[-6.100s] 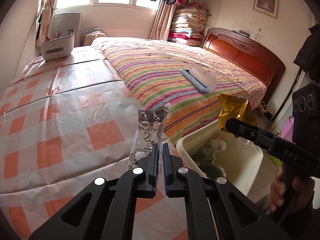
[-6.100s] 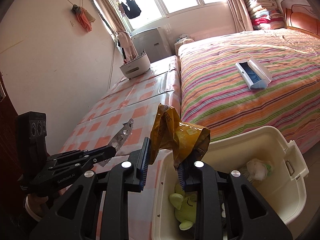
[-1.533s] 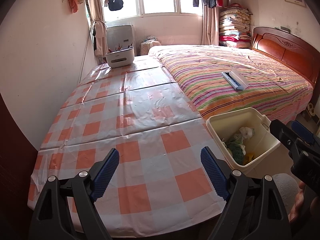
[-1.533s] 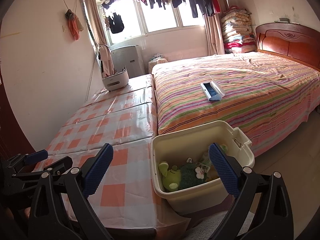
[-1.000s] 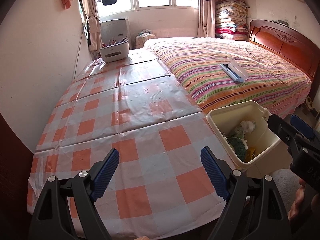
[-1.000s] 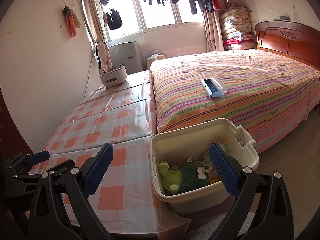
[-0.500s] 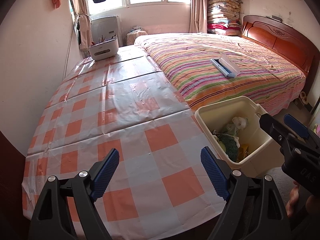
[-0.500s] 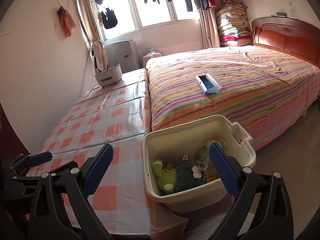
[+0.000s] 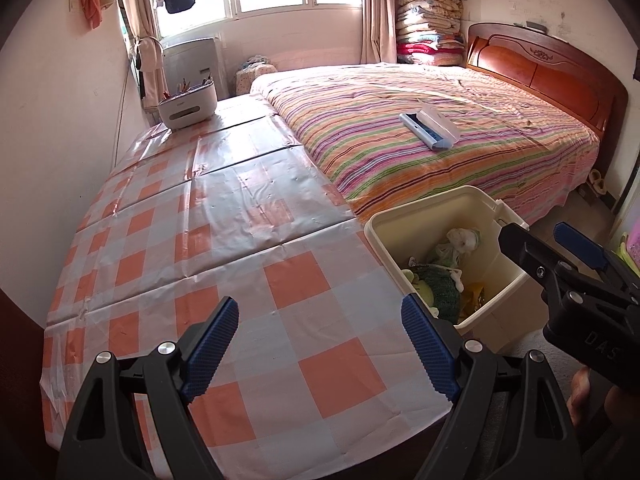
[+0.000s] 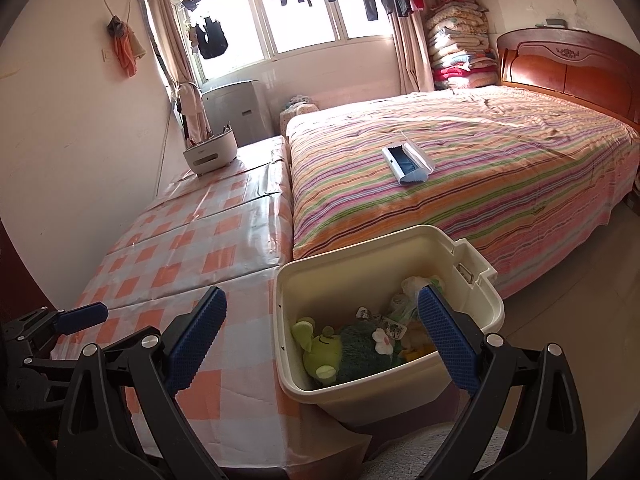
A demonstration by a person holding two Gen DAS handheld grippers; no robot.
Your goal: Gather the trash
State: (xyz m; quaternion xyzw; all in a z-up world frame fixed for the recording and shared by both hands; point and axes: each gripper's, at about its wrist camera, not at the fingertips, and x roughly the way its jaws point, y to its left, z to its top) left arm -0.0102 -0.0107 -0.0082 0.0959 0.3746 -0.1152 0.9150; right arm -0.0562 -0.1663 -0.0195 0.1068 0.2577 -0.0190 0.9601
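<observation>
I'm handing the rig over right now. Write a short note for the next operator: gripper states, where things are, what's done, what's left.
Left hand-held gripper: open, empty, above the checked tablecloth.
Right hand-held gripper: open, empty, over the cream bin.
Bin stands at the table's edge by the bed; it holds a green plush toy, wrappers and crumpled bags.
Done: no loose trash visible on the tablecloth.
Left: only a white organizer on the table and a white-and-blue case on the bed; neither looks like trash.

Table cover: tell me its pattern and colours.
The table cover is a glossy check of orange and white squares, shown best in the left wrist view.
</observation>
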